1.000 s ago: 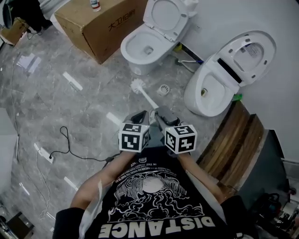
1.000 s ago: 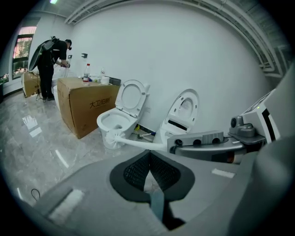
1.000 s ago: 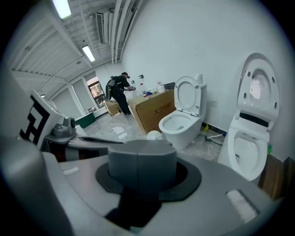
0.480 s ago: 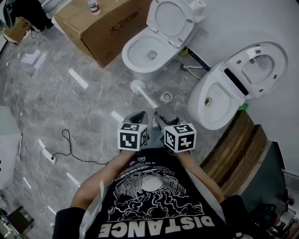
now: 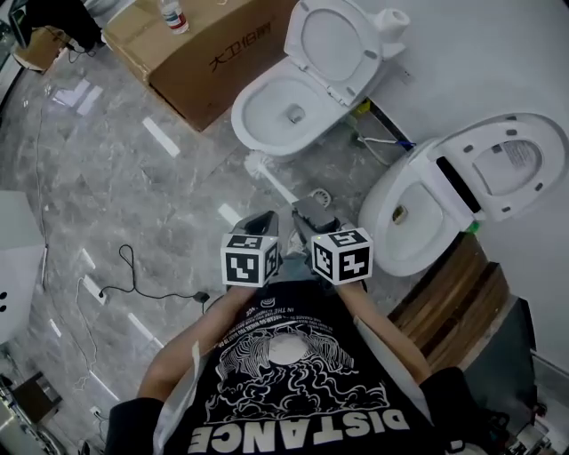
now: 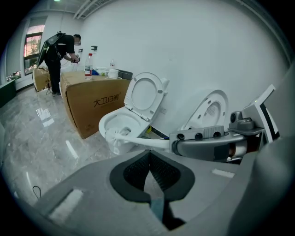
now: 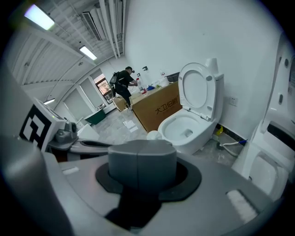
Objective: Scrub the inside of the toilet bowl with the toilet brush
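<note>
A white toilet (image 5: pixel 267 114) with its lid up stands at the top centre of the head view; it also shows in the left gripper view (image 6: pixel 120 123) and the right gripper view (image 7: pixel 186 126). My right gripper (image 5: pixel 305 216) is shut on the handle of the white toilet brush (image 5: pixel 267 173). The bristle head (image 6: pixel 112 136) hangs above the floor just in front of the bowl's base, outside the bowl. From the right gripper view only the brush head (image 7: pixel 154 135) peeks past the closed jaws. My left gripper (image 5: pixel 260 222) is beside the right one, shut with nothing in it.
A second toilet (image 5: pixel 413 222) with its lid raised stands to the right, by wooden boards (image 5: pixel 453 298). A cardboard box (image 5: pixel 209 53) with a bottle (image 5: pixel 173 13) sits left of the first toilet. A floor drain (image 5: pixel 320 196), a hose (image 5: pixel 382 139) and a cable (image 5: pixel 133 275) lie on the floor. A person (image 6: pixel 57 53) stands beyond the box.
Both toilets have shifted lower and larger in the head view as I moved closer. The brush head now sits right below the first toilet's base. Both grippers keep their hold.
</note>
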A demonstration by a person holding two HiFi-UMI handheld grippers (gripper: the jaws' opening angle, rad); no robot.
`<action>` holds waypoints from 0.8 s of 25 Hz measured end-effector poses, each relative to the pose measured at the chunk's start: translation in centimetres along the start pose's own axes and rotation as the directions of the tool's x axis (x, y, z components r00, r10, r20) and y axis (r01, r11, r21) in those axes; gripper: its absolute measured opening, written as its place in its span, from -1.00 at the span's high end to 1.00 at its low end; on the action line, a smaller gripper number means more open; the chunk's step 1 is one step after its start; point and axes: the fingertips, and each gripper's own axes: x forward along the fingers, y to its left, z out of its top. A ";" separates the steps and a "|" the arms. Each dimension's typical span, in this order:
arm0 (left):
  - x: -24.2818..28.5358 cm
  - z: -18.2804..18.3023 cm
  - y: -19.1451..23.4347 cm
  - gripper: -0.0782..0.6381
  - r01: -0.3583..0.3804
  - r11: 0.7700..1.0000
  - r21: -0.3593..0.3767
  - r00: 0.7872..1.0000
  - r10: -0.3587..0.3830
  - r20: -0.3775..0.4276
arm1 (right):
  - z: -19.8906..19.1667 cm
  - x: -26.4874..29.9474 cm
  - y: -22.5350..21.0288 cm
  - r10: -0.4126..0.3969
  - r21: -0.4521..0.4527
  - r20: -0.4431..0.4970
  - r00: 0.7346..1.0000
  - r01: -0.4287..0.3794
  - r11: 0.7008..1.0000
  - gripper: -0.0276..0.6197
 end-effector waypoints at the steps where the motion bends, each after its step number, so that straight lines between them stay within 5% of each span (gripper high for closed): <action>1: 0.4 0.6 0.1 0.79 -0.009 1.000 -0.003 1.000 0.009 0.000 | 0.4 0.2 -0.5 0.008 -0.001 -0.003 1.000 -0.008 1.000 0.45; 11: 4.7 6.4 0.2 0.79 -0.072 0.993 0.096 0.997 0.073 -0.004 | 4.6 2.8 -5.1 0.029 0.072 0.020 0.999 -0.030 0.997 0.45; 20: 6.5 8.3 2.4 0.79 -0.070 0.995 0.069 0.997 0.071 -0.007 | 5.4 5.2 -6.4 0.009 0.090 -0.011 1.000 -0.008 0.996 0.45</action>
